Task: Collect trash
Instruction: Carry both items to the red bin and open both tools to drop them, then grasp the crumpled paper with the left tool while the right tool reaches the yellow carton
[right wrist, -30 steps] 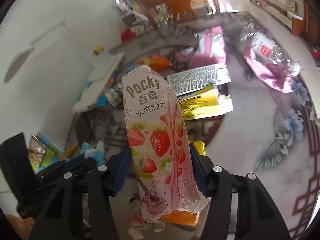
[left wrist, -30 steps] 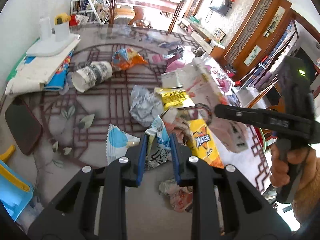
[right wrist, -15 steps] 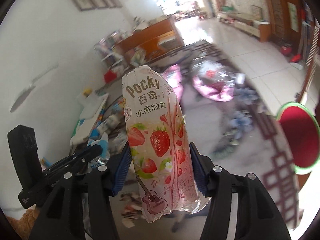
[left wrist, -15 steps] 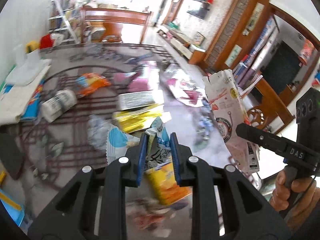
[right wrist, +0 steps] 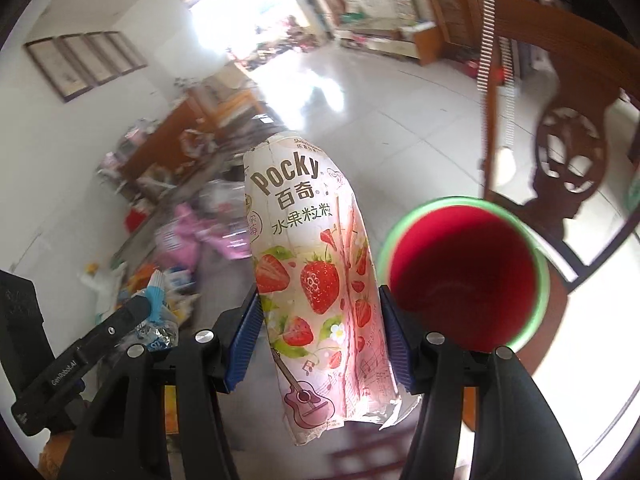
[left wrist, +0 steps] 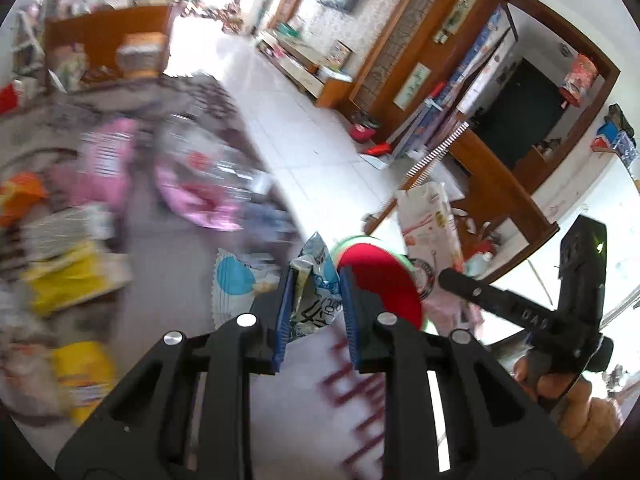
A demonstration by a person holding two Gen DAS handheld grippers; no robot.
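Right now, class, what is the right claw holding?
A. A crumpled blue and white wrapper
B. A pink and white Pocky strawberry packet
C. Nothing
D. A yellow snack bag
B: the right claw grips the pink and white Pocky strawberry packet between its blue pads.

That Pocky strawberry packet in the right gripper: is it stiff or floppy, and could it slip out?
The Pocky packet looks like thin crinkled film, so probably floppy and very light. Yet it stands upright between the right gripper pads, so it keeps some shape. Its glossy surface might be slippery, but the pads press both sides, so slipping seems unlikely.
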